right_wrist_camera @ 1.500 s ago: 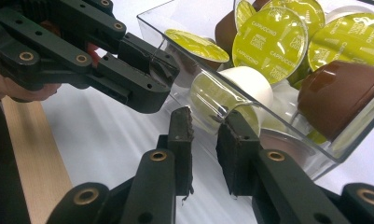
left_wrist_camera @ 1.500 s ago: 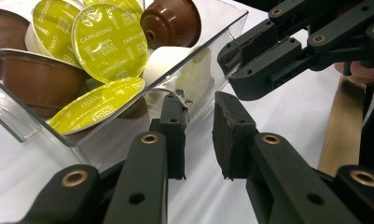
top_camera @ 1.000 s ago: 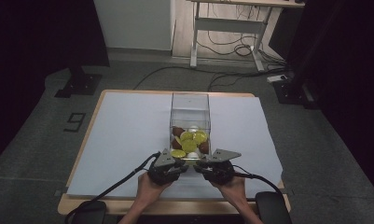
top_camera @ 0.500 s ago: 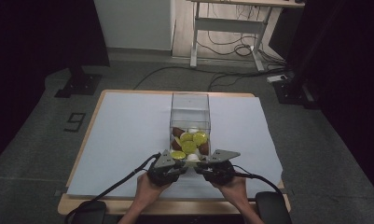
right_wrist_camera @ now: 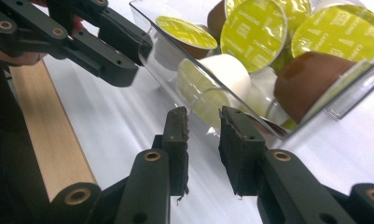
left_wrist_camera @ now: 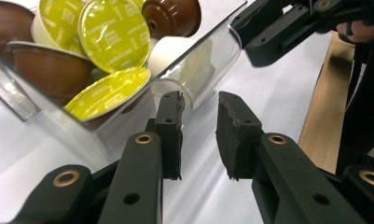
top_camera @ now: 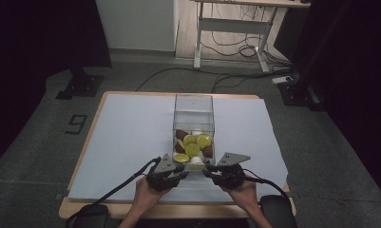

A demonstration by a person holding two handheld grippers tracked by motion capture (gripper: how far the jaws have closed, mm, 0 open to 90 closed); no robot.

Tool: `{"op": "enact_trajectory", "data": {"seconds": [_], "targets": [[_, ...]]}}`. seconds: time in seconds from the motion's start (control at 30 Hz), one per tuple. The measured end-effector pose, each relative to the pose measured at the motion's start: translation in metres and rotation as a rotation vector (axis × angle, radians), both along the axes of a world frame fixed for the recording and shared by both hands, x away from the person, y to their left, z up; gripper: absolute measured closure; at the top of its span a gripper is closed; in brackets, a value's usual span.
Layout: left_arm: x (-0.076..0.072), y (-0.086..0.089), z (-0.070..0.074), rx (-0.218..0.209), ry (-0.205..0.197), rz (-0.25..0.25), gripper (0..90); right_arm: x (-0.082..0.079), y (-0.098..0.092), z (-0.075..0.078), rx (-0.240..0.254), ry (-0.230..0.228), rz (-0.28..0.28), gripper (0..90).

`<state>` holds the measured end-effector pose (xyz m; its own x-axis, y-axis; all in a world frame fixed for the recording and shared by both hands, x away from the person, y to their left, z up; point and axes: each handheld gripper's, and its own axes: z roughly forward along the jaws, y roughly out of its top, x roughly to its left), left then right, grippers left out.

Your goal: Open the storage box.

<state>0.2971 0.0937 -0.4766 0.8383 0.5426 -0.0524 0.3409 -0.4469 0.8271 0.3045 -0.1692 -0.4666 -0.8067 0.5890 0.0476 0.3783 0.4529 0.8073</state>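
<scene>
Since a second ago both hands have barely shifted, but the jaws of each gripper have just been opening, nothing between them. On the desk (top_camera: 126,137) the clear box (top_camera: 194,111) of capsules (top_camera: 192,149) lies tipped toward the person. Left gripper (left_wrist_camera: 199,109) and right gripper (right_wrist_camera: 203,123) stand slightly apart beside its near wall; spread wider, then clamp opposite edges evenly.

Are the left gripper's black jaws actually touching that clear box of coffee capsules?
Apart: in the left gripper view, white table shows between the left gripper and the clear box.
</scene>
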Motion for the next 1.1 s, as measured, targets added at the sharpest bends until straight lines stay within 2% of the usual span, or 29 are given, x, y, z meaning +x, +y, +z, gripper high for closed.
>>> {"op": "enact_trajectory", "data": {"seconds": [0.63,1.1], "targets": [[-0.001,0.031,-0.009,-0.001,0.025,0.051,69.8,-0.001,-0.02,-0.002,-0.023,0.018,-0.015,69.8],[0.009,0.058,-0.008,0.003,0.013,0.131,67.3,0.01,-0.041,-0.005,-0.056,0.03,-0.081,63.8]]}}
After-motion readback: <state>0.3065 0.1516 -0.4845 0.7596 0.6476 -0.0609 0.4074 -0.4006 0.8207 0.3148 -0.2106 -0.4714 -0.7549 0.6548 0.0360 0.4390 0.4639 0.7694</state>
